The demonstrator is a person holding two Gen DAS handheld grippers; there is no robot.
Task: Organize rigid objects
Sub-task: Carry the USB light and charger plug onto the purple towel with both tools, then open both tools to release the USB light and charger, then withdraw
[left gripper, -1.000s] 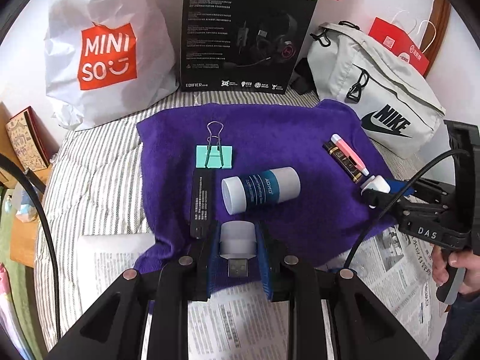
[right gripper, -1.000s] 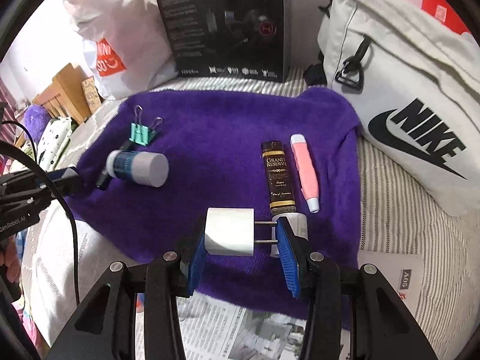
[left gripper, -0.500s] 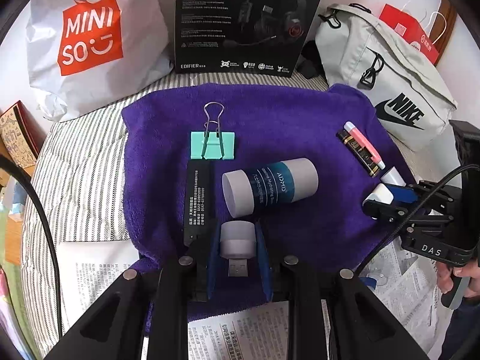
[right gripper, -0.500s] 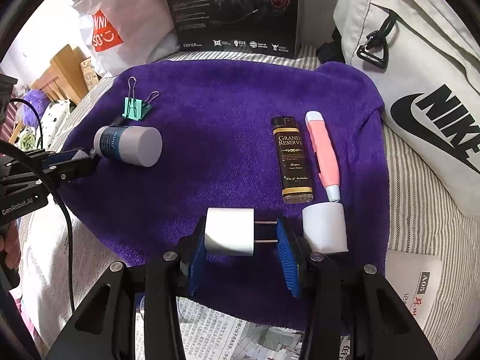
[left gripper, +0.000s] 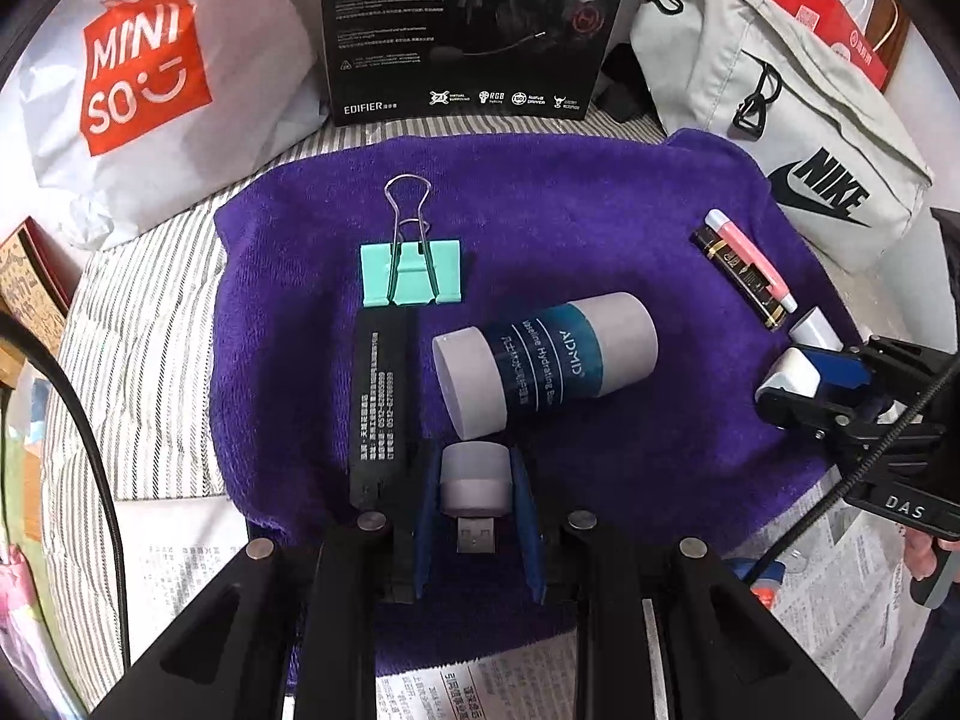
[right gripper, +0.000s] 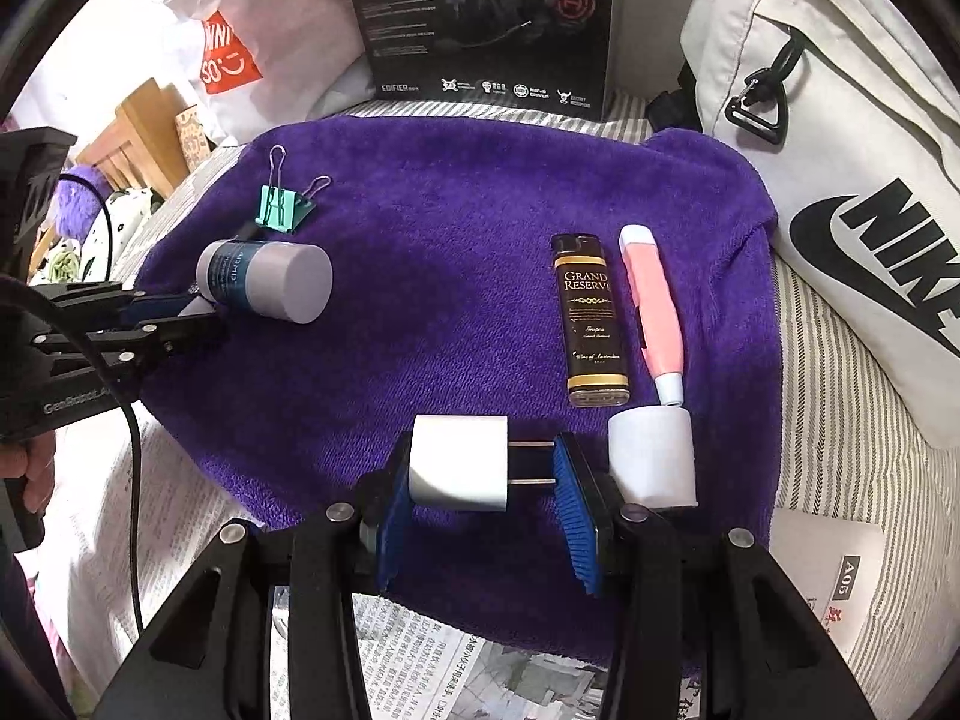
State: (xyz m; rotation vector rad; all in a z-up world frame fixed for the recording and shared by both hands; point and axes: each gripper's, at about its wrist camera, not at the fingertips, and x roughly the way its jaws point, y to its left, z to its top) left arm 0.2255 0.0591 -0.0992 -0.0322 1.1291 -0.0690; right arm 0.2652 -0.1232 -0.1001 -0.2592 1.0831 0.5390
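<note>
Spread over the striped bed, a purple towel point(left gripper: 600, 210) carries the objects. A USB light point(left gripper: 475, 480) is clamped in the left tongs point(left gripper: 474, 516) at lower centre, plug toward the camera, beside the black stick point(left gripper: 378, 402). A white charger point(right gripper: 459, 471) is gripped by the right tongs point(right gripper: 486, 492), prongs pointing right toward the white cap point(right gripper: 653, 456) just beside.

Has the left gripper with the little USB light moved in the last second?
Yes. The left gripper, shut on the USB light, has moved forward over the purple towel, closer to the blue tube and the headset box.
</note>
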